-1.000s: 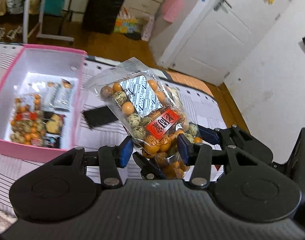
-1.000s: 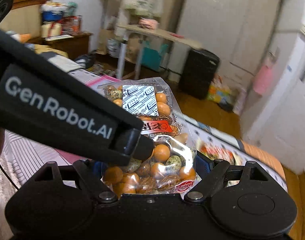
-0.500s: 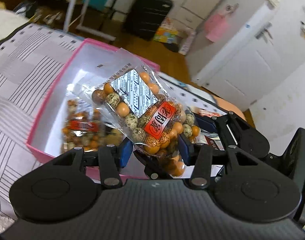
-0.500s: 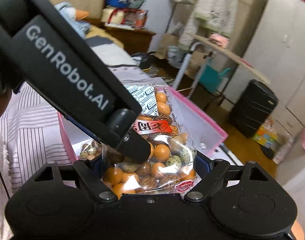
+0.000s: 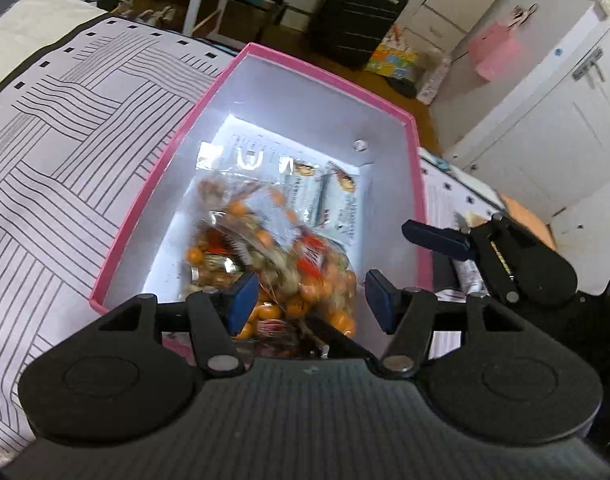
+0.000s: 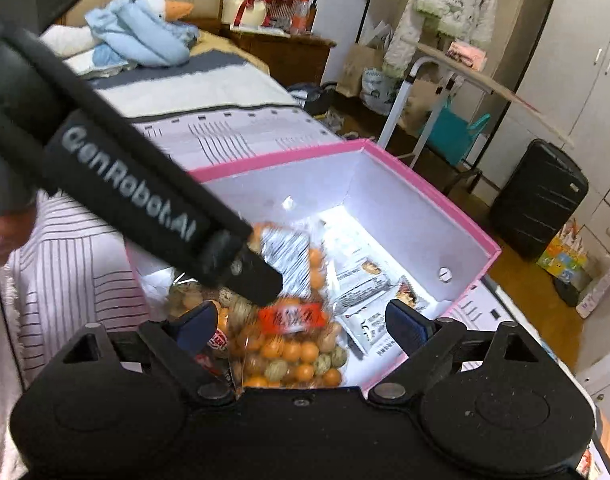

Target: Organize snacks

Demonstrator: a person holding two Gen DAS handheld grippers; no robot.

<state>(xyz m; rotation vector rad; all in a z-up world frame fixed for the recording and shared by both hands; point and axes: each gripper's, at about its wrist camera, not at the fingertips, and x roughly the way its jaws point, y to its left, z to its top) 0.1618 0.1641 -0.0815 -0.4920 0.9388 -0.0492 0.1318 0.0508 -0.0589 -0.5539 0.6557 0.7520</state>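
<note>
Both grippers, left [image 5: 311, 300] & right [image 6: 301, 326], just opened, pads off; blurry nut bag [image 6: 289, 344] in pink box [image 5: 419, 184], bottom hidden.

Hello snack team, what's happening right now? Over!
Both grippers, left and right, just opened. Nut bag dropping, blurred, into pink box. Nothing blocking.

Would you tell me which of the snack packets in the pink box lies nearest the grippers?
The clear bag of orange and speckled nuts, blurred, lies between both grippers' open jaws at the pink box's near end; the white wrapped bars lie further in.
</note>
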